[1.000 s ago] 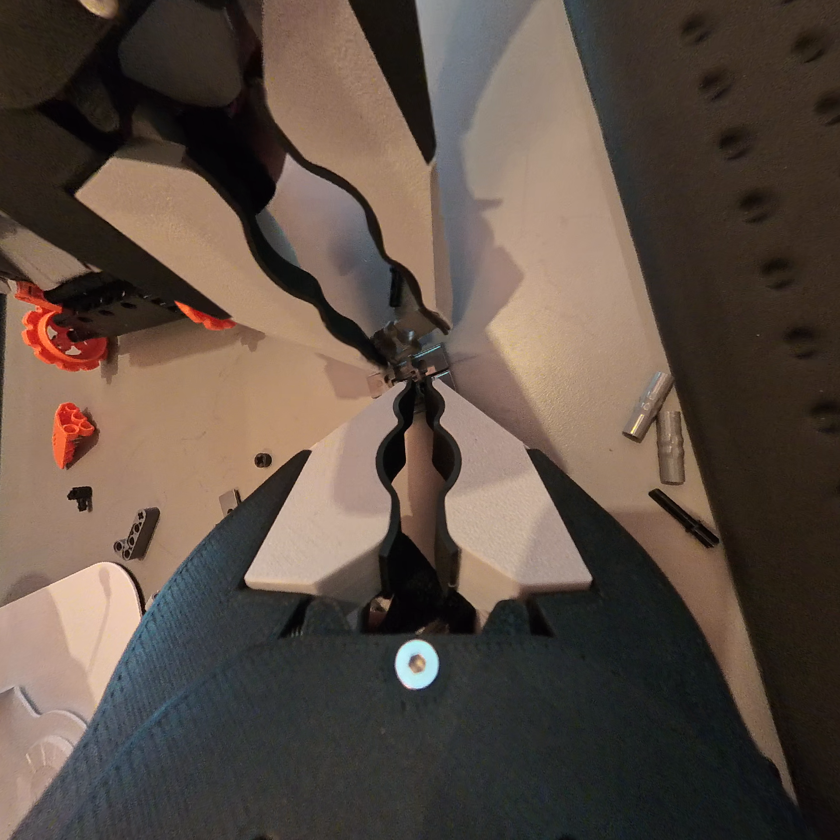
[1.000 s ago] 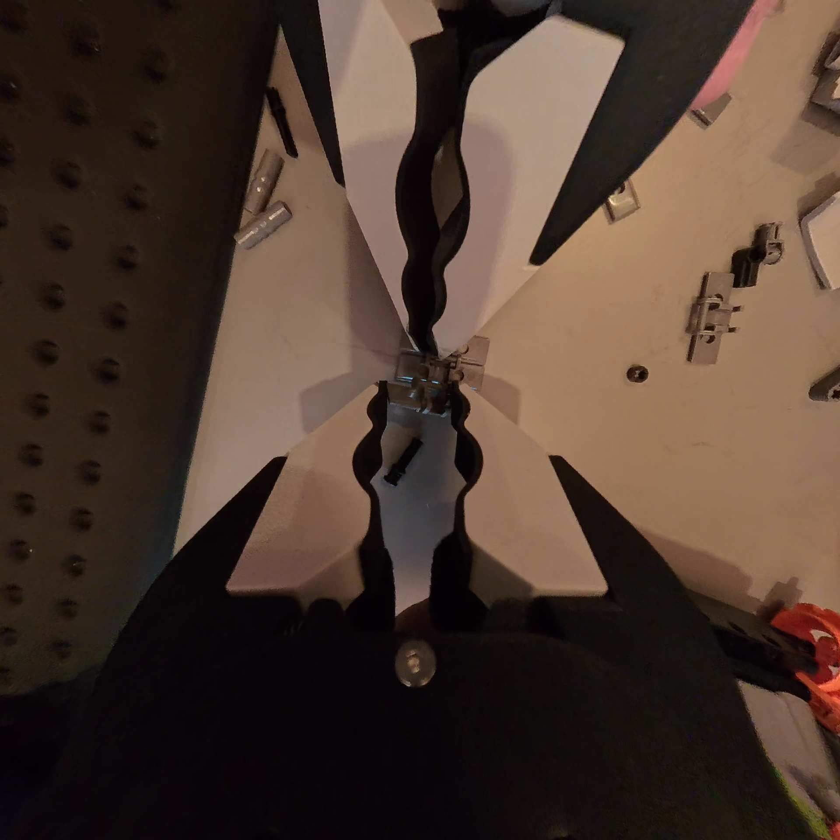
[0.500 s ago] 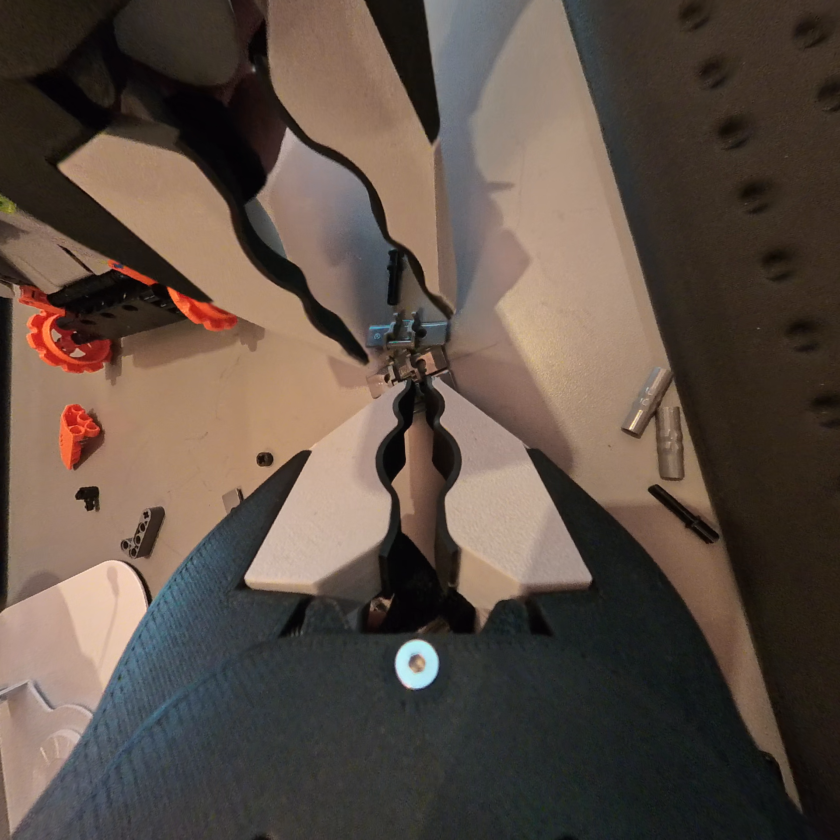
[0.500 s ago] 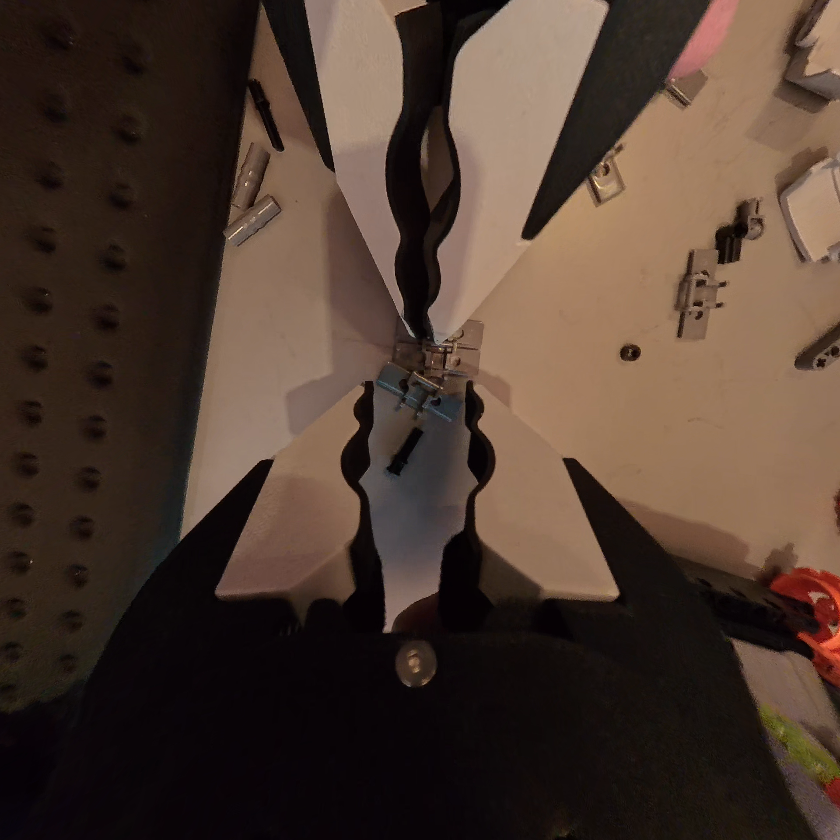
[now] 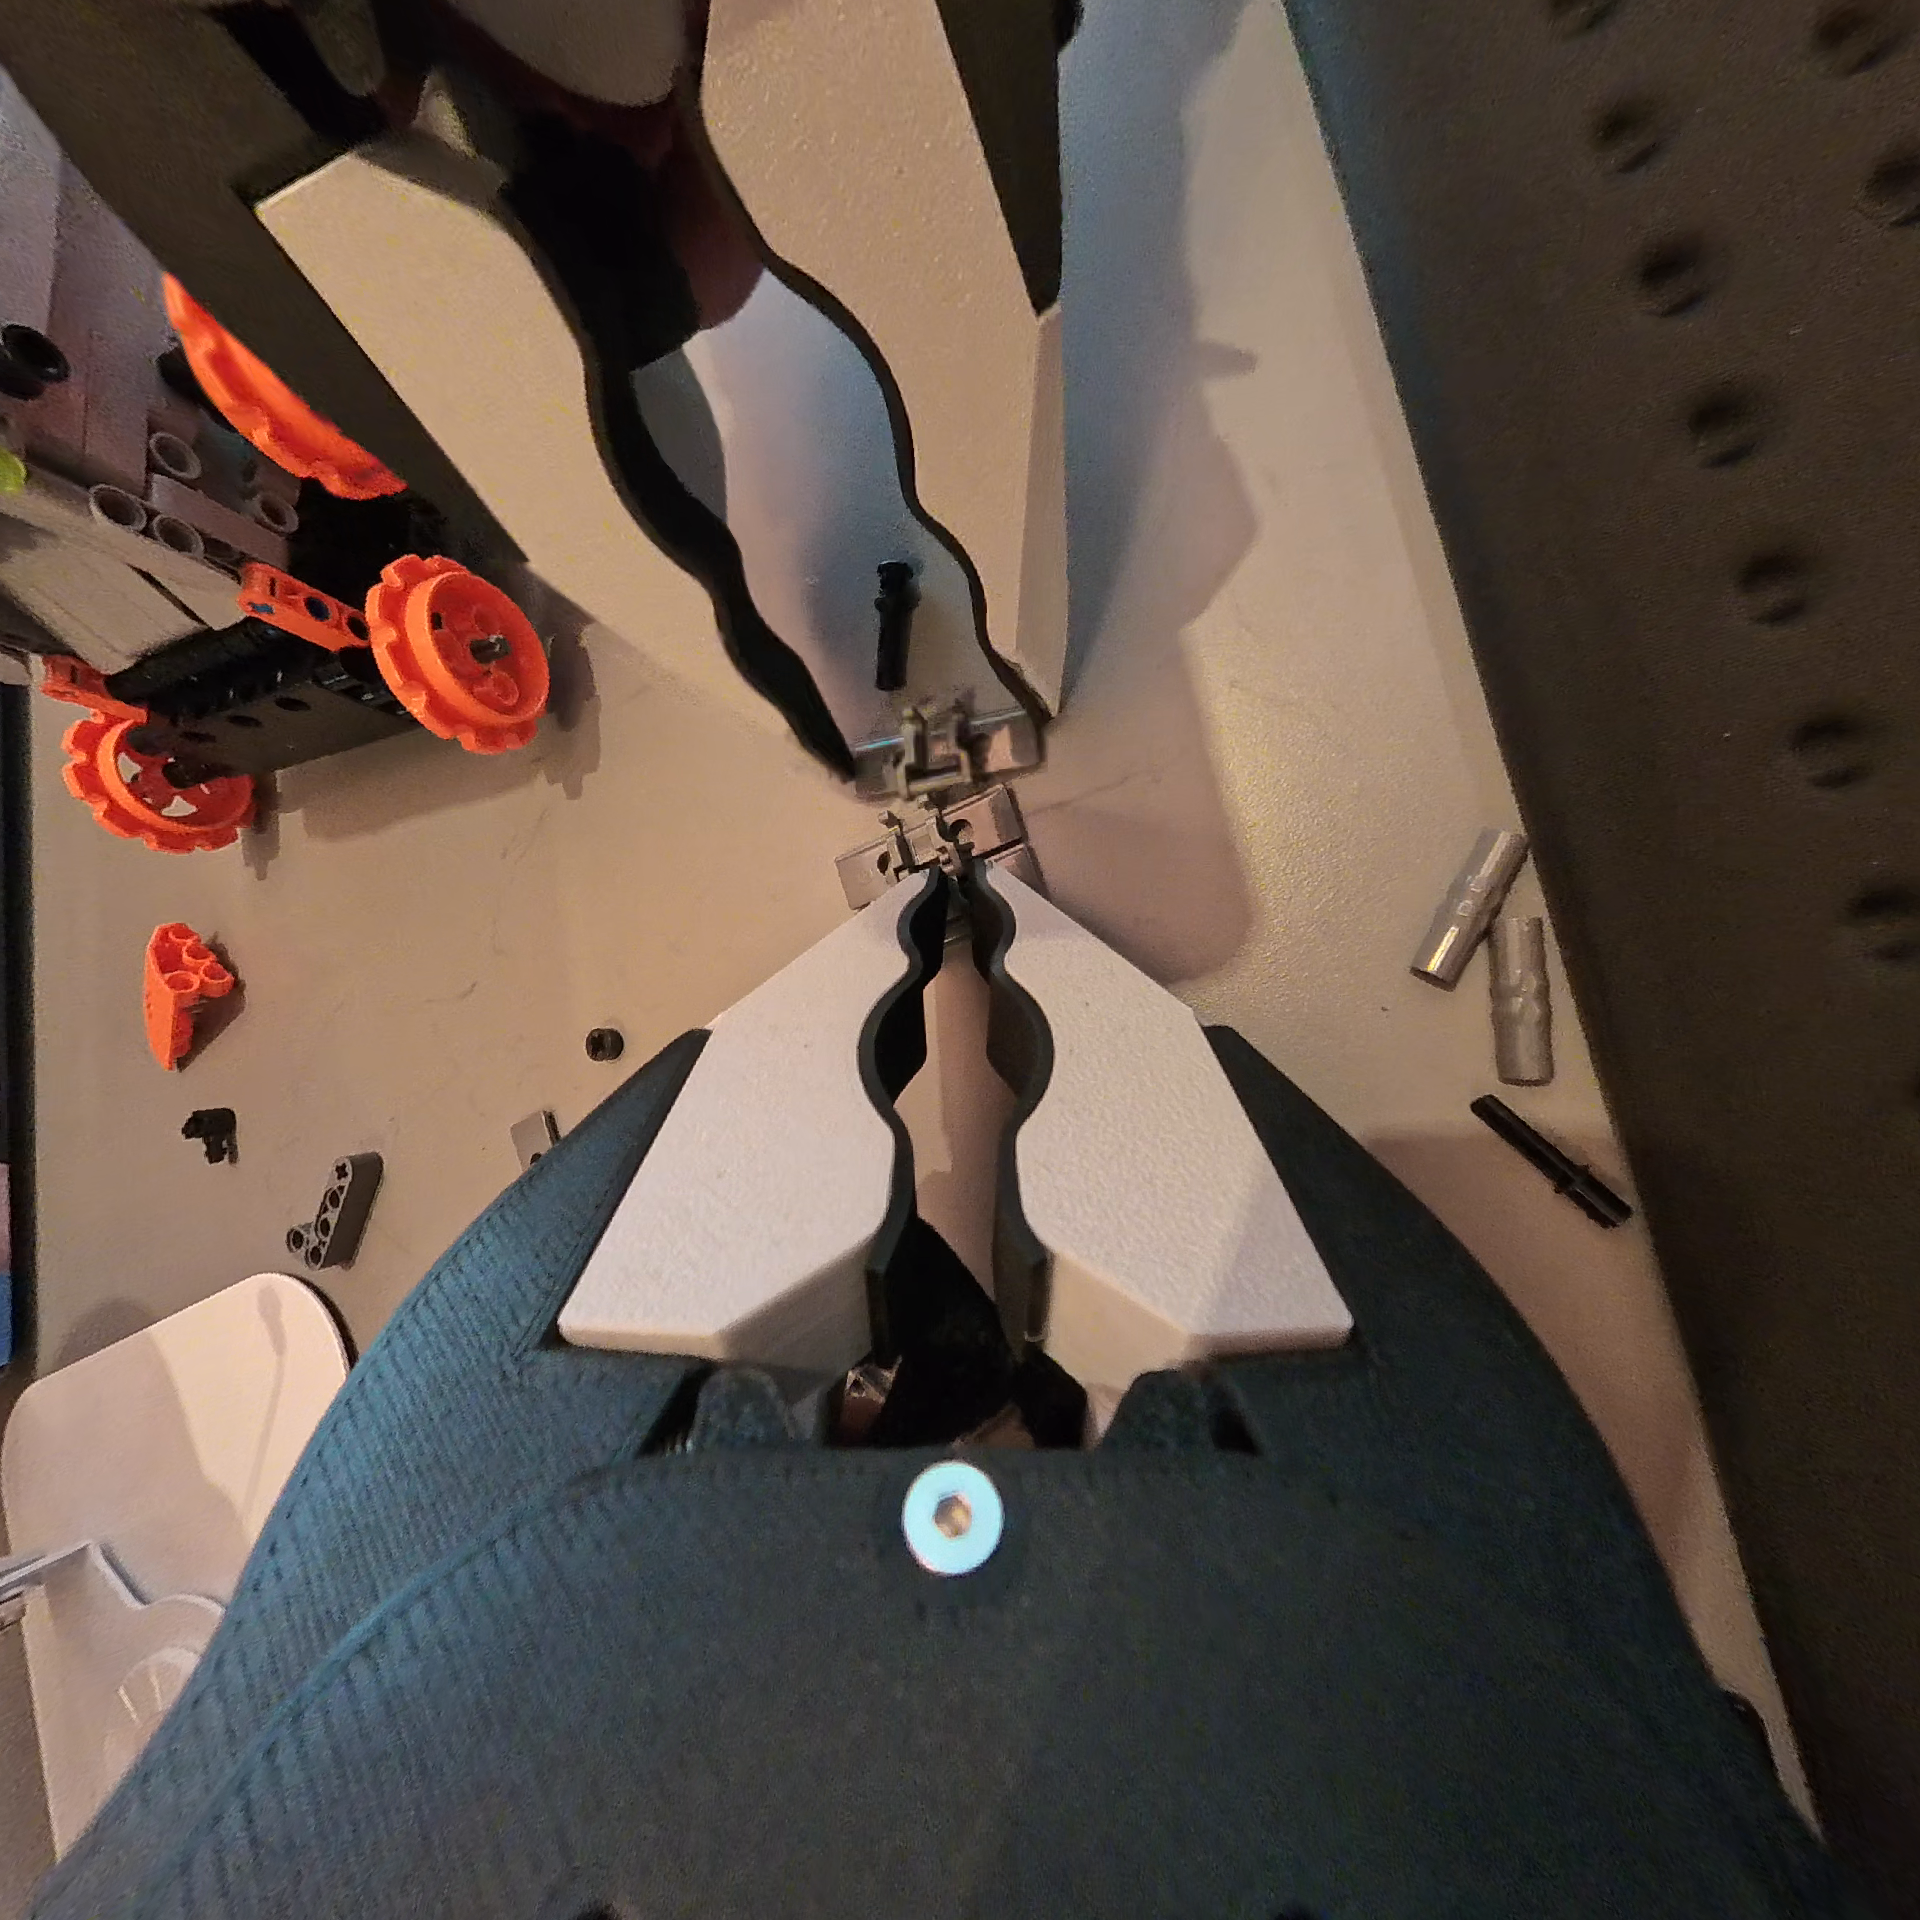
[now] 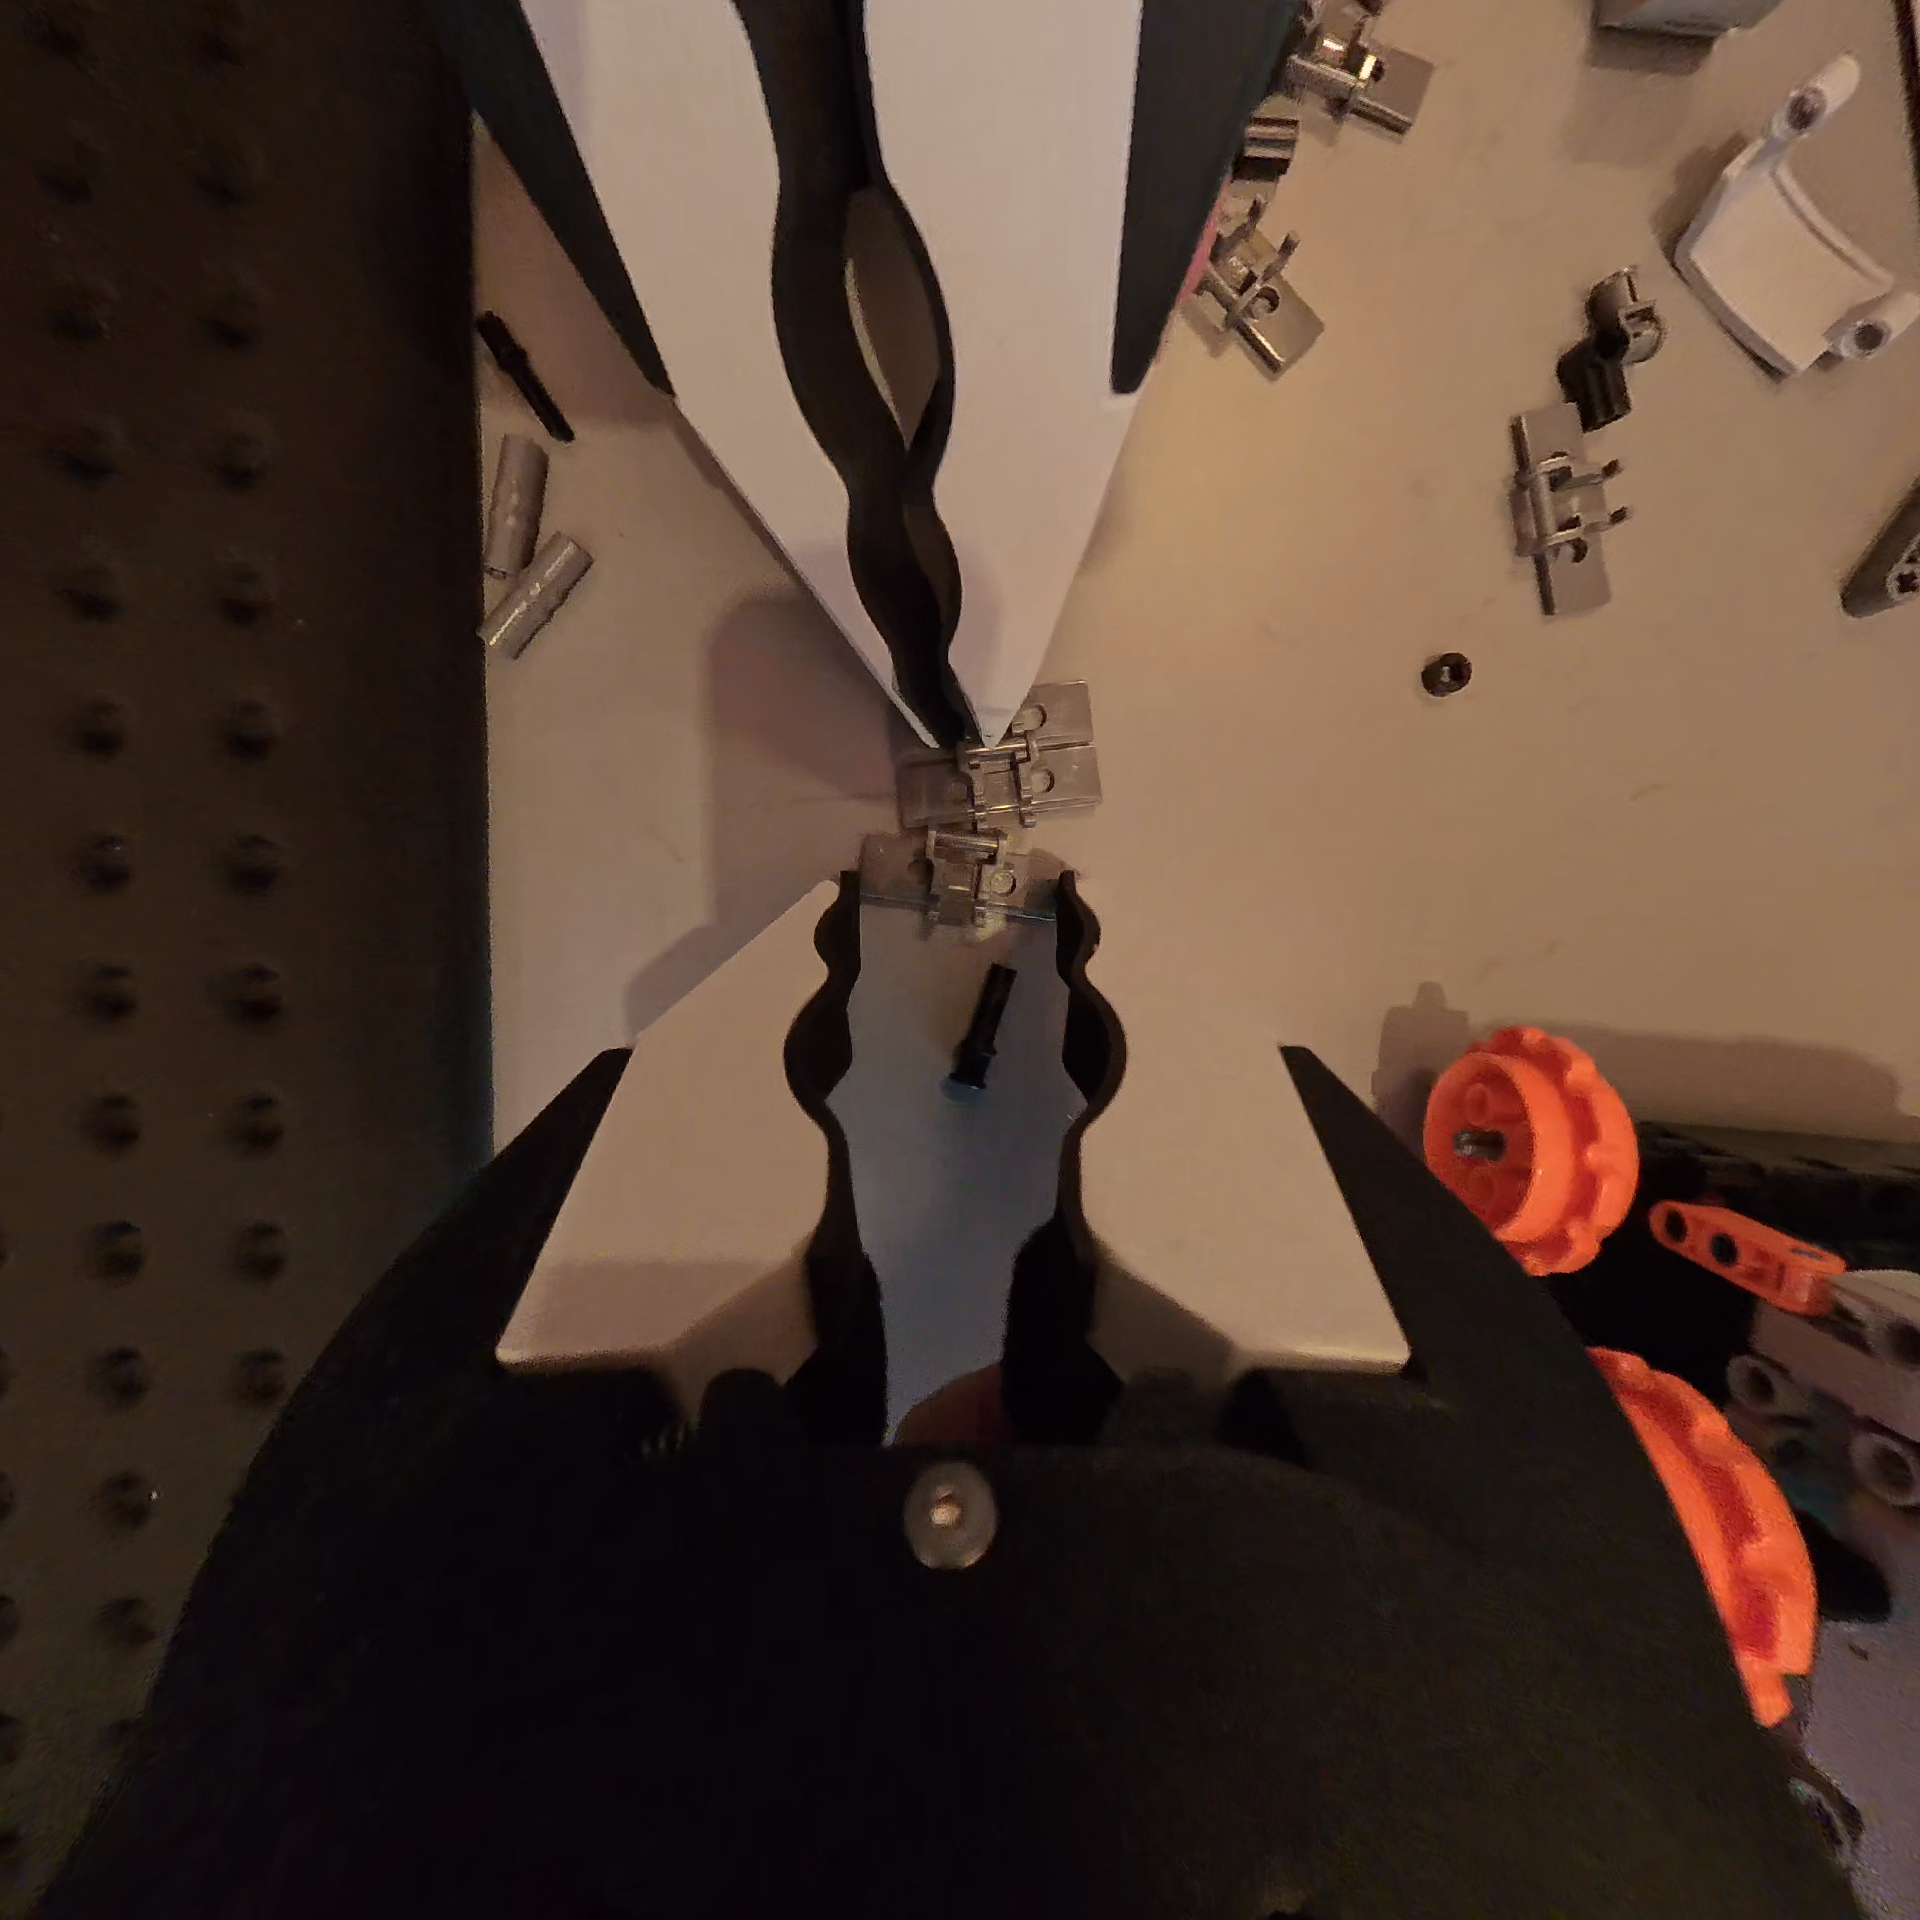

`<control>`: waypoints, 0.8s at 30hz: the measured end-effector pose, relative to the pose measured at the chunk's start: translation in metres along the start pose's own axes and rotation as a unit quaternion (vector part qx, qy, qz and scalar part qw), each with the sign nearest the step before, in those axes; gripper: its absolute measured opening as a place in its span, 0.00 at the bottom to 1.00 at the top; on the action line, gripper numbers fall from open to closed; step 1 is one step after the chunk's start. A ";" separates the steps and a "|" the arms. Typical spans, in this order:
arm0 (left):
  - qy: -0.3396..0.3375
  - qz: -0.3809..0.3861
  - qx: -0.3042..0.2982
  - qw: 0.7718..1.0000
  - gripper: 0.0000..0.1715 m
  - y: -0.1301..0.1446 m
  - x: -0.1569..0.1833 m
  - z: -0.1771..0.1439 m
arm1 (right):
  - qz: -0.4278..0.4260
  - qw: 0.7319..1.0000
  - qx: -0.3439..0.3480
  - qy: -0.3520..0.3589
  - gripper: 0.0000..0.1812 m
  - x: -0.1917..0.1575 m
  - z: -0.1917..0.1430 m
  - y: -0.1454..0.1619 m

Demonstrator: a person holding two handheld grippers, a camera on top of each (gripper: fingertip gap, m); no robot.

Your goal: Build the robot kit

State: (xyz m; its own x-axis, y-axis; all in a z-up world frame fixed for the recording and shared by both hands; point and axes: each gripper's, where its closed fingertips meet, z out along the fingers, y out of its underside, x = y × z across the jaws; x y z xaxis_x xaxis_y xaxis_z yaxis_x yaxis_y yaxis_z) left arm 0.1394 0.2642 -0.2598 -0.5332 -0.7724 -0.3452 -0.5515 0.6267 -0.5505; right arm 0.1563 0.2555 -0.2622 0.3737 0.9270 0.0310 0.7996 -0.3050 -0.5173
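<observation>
While the left gripper point(image 5: 958, 875) pinches a short chain of grey track links point(image 5: 940, 834) at their hinge, the right gripper point(image 6: 961, 899) stands half-spread around a single grey track link point(image 6: 961, 883), long axis crosswise, just beside the chain, tip to tip

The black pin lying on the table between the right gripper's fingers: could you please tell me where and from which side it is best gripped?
Grip the black pin across its shaft at mid-length, coming down from above. It lies flat on the table, roughly lengthwise between the open fingers of the right gripper, so both long sides are free; the flanged end probably offers less hold.
</observation>
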 end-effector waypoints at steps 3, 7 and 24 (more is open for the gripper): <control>0.000 0.001 -0.001 1.000 0.02 0.000 0.000 0.000 | 0.012 1.000 0.012 -0.005 0.20 0.002 0.000 0.000; 0.003 0.005 0.001 1.000 0.02 -0.001 0.002 0.000 | 0.011 1.000 0.021 -0.018 0.19 0.001 -0.001 -0.001; 0.024 0.018 0.012 0.999 0.02 -0.005 0.010 -0.001 | -0.061 0.997 -0.012 -0.041 0.19 -0.005 -0.001 -0.005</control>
State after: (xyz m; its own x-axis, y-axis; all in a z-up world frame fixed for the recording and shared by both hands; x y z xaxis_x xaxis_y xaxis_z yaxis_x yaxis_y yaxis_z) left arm 0.1355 0.2534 -0.2597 -0.5827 -0.7430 -0.3292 -0.5161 0.6512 -0.5564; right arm 0.1512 0.2526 -0.2595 0.2343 0.9719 0.0226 0.8482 -0.1930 -0.4933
